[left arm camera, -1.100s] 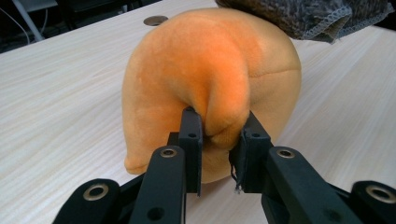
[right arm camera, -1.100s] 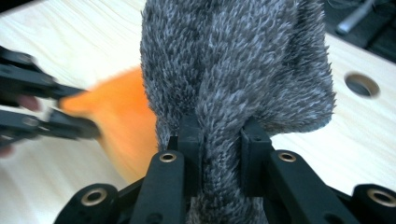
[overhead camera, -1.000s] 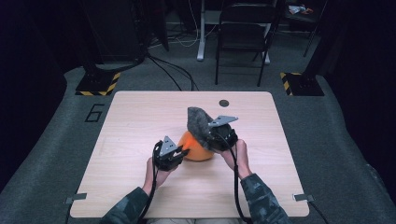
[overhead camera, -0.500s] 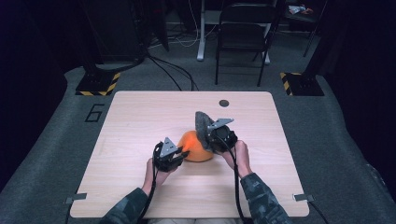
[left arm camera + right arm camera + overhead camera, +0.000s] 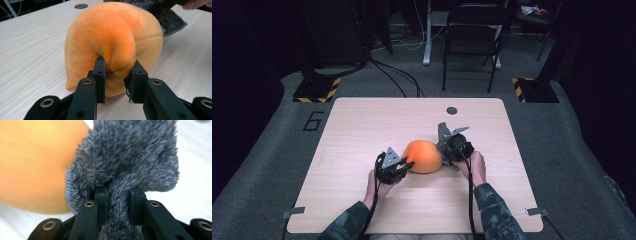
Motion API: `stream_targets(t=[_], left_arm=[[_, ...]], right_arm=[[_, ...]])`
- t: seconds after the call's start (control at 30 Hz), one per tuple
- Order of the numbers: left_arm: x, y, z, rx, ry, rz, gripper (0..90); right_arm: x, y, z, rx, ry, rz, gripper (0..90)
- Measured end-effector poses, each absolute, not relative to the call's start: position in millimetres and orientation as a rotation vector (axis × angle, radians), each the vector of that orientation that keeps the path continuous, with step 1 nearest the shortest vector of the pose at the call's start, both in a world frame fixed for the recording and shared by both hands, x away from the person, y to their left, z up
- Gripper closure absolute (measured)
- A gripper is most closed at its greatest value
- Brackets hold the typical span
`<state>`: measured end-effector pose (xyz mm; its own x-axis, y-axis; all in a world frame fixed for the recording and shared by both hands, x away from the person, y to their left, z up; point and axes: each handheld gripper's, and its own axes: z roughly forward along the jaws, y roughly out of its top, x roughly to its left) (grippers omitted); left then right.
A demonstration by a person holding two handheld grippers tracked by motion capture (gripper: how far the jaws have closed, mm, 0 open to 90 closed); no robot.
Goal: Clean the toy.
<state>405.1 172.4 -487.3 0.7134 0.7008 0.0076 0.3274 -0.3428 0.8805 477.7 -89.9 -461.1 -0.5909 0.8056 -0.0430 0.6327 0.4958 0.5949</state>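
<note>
A "6" is marked on the grey floor left of the table. The orange plush lies mid-table; the left gripper pinches a fold of it, its jaws having just eased open slightly. The right gripper is clamped on the grey furry cloth, lower than 1 second ago and mostly hidden behind it from above.

Grey furry cloth lower, beside orange plush.
</note>
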Motion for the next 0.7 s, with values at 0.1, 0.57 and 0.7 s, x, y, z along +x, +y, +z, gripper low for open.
stream_targets(t=[0.1, 0.57, 0.7], left_arm=[[405.3, 172.7, -487.3, 1.943, 0.789, 0.486, 71.6], [406.0, 174.3, -486.2, 1.927, 0.799, 0.484, 71.6], [405.4, 173.9, -486.0, 1.927, 0.797, 0.485, 71.3]], right_arm=[[481.2, -94.1, -465.7, 1.240, 2.452, 0.733, 73.4], [459.1, -90.6, -408.4, 1.125, 2.346, 0.977, 73.7], [448.5, -72.0, -402.4, 1.046, 2.418, 1.008, 73.6]])
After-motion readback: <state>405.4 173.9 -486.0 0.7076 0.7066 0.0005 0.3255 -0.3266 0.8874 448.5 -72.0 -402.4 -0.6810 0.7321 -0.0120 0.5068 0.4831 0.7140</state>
